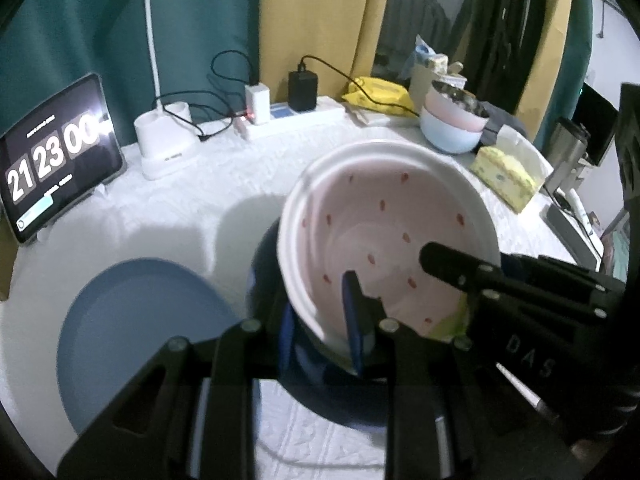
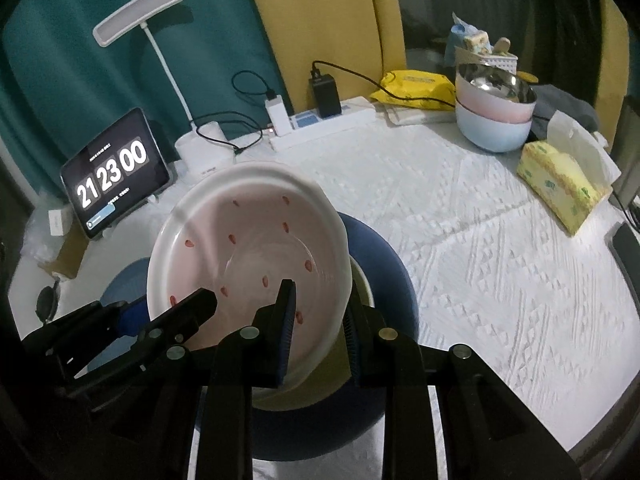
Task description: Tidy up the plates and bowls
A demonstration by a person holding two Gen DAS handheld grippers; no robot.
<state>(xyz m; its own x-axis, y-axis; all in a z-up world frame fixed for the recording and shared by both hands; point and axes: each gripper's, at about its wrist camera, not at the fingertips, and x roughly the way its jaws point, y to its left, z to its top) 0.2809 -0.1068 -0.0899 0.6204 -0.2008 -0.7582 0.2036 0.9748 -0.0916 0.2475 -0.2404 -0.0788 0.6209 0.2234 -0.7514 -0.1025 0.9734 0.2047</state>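
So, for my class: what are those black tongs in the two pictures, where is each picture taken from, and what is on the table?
They are hand-held grippers, one in each of a person's hands, each with a camera looking along its fingers. One picture comes from the left gripper, the other from the right gripper. Both pinch the rim of one white spotted bowl, tilted above a dark blue plate. A light blue plate lies beside it on the white tablecloth. Further back stand stacked bowls, a tissue box, a desk lamp, a power strip and a tablet showing a clock.
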